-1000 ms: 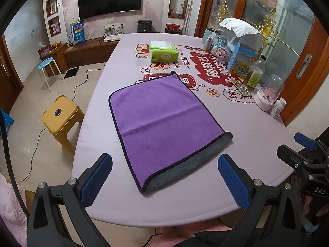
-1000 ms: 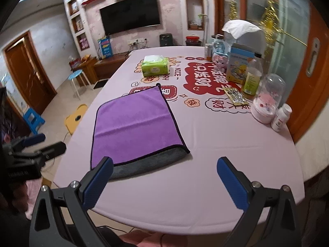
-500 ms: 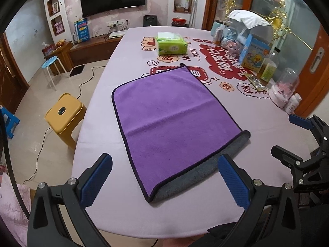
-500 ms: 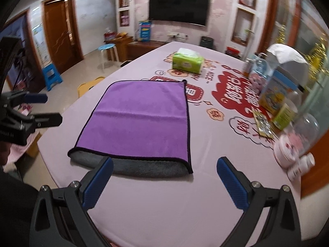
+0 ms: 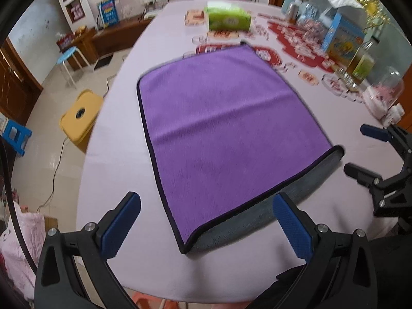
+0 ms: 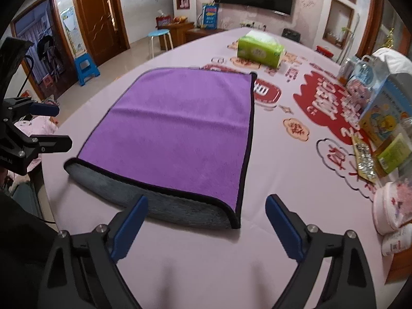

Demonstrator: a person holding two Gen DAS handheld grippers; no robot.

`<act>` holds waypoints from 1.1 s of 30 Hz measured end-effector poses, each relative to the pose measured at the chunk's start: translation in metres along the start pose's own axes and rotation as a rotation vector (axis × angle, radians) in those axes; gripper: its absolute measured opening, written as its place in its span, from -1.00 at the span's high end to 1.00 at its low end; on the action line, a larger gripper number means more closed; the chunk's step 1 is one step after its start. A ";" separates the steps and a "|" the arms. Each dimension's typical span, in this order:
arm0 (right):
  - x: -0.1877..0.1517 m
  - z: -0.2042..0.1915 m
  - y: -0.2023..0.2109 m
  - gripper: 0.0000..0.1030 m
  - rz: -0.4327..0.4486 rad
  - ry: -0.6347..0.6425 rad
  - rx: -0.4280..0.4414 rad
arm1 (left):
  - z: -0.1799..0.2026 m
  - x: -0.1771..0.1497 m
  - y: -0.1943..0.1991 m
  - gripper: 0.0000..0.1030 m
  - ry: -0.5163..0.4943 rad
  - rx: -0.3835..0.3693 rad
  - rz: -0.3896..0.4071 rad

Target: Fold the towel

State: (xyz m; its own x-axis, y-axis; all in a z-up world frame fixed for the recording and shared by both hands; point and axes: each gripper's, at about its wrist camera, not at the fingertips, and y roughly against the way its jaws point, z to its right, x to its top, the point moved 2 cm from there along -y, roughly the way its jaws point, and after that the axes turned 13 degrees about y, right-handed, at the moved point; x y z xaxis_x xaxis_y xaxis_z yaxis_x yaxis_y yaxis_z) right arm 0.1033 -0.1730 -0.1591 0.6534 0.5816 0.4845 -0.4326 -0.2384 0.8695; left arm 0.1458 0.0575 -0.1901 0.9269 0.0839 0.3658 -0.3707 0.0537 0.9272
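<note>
A purple towel (image 5: 221, 128) with a dark hem lies flat on the lilac table (image 5: 116, 185), its near edge turned up to show the grey underside (image 5: 260, 216). It also shows in the right wrist view (image 6: 177, 128). My left gripper (image 5: 206, 224) is open and empty, just above the towel's near left corner. My right gripper (image 6: 206, 224) is open and empty, just short of the near right corner (image 6: 234, 221). Each gripper shows in the other's view: the right one (image 5: 365, 152) and the left one (image 6: 54, 126).
A green tissue pack (image 5: 229, 19) sits beyond the towel. Boxes, bottles and jars (image 6: 386, 128) crowd the table's right side. A yellow stool (image 5: 79, 116) and blue stools stand on the floor to the left. The table's near edge is right under the grippers.
Both grippers have moved forward and down toward the towel's near edge. The right one has swung around to face the near right corner. The towel has not moved.
</note>
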 end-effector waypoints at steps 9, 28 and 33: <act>-0.013 0.010 -0.036 -0.46 -0.079 -0.005 0.080 | -0.009 -0.009 -0.047 -0.97 0.038 0.043 -0.123; -0.016 0.011 -0.044 0.42 -0.115 -0.014 0.080 | -0.007 -0.030 -0.064 0.11 0.074 -0.025 -0.250; -0.017 0.014 -0.042 0.66 -0.114 -0.029 0.062 | -0.013 -0.032 -0.063 0.74 0.100 -0.031 -0.256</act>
State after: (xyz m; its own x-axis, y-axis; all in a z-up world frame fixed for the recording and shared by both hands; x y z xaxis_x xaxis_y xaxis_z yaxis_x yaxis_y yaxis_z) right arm 0.1187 -0.1840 -0.2025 0.7145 0.5849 0.3840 -0.3159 -0.2200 0.9229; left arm 0.1393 0.0644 -0.2614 0.9808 0.1616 0.1090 -0.1286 0.1161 0.9849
